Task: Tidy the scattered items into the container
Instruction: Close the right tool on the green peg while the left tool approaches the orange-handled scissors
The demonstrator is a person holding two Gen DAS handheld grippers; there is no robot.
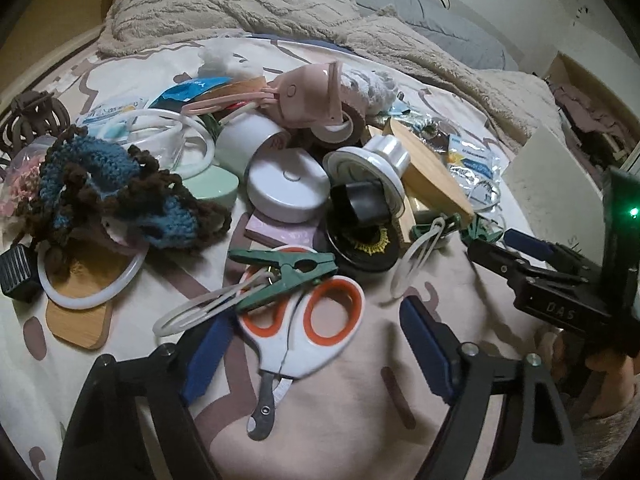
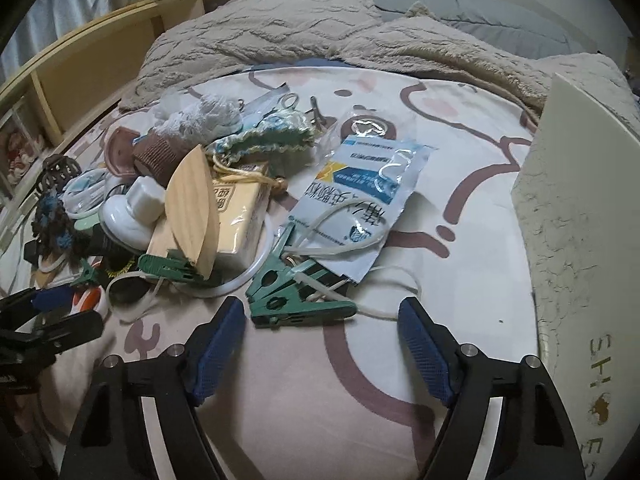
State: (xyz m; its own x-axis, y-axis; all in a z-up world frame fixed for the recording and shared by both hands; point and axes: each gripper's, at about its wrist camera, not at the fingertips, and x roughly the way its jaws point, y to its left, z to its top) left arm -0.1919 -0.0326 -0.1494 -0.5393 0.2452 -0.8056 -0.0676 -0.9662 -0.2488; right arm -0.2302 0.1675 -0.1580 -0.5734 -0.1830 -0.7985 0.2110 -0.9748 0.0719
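A heap of small items lies on a patterned bed sheet. White scissors with orange handle rings (image 1: 304,320) lie between the blue pads of my left gripper (image 1: 316,350); a gap shows on the right side and the jaws are open. A green clothes clip (image 1: 288,272) rests on the scissors. My right gripper (image 2: 320,346) is open just behind a pair of green clips (image 2: 296,300) with white cords; nothing is between its pads. The white container (image 2: 580,220) stands at the right, also visible as the container (image 1: 552,184) in the left wrist view.
The pile holds a blue and brown knitted piece (image 1: 120,192), a round white tin (image 1: 286,188), a black tape roll (image 1: 360,240), wooden pieces (image 2: 192,208) and a printed plastic packet (image 2: 360,192). A beige blanket (image 2: 280,28) bunches behind. A wooden bed frame (image 2: 80,60) runs along the left.
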